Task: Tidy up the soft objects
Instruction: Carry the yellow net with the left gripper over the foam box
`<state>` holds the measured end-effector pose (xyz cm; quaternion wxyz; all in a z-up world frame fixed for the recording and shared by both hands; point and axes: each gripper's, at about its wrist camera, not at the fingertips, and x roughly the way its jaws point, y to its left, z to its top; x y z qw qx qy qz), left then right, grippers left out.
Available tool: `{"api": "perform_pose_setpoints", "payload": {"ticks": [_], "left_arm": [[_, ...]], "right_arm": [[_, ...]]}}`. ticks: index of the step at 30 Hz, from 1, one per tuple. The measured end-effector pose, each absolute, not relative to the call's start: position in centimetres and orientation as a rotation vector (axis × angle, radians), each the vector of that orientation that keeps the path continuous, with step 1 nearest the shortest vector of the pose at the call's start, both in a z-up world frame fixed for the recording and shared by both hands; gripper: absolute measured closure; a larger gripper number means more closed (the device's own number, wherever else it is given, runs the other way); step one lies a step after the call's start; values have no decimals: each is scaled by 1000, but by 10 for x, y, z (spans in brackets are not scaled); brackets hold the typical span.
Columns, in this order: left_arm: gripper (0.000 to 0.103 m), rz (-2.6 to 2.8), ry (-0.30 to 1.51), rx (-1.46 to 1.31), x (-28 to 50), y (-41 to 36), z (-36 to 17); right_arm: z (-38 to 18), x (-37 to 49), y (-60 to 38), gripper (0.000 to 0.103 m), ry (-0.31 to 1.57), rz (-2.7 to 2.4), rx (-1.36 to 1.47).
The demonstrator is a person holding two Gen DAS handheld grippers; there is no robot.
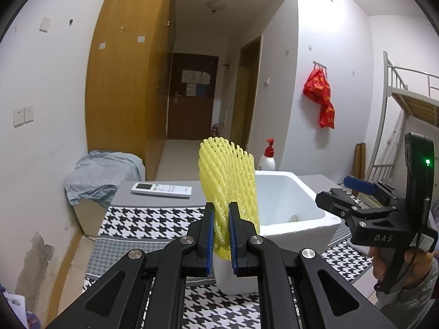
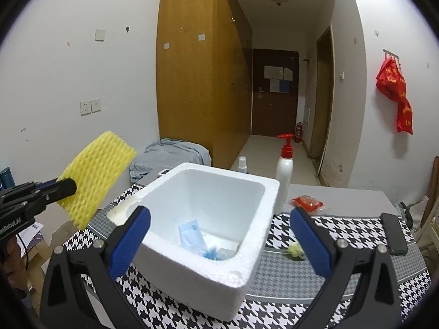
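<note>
Pinching the yellow foam net [image 1: 229, 181] upright, the left claw [image 1: 221, 233] carries it toward the foam box [image 2: 219, 282]; the right claw [image 2: 219, 244] hangs open, empty.

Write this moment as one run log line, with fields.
left gripper: shut on yellow foam net, held in air | right gripper: open, empty | foam box: on table, blue mask inside

Table [image 2: 354, 192] at lower frame, grey top, covered at the near side by a houndstooth cloth [image 2: 351, 227]. On it: white foam box [image 2: 219, 282] centre, pump bottle [image 2: 284, 175] behind it, red packet [image 2: 308, 203], dark phone [image 2: 393, 233] right. White remote [image 1: 162, 189] lies on grey top, centre-left of the left wrist view.
</note>
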<state>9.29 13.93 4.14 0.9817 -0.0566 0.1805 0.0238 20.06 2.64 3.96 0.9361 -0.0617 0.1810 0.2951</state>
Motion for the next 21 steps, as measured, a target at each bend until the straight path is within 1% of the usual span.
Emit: {"api": "perform_pose_setpoints", "payload": {"ticks": [21], "left_arm": [[93, -33, 416, -95, 138, 117, 48]], "right_arm": [[40, 188, -10, 0, 367, 505, -121]]}}
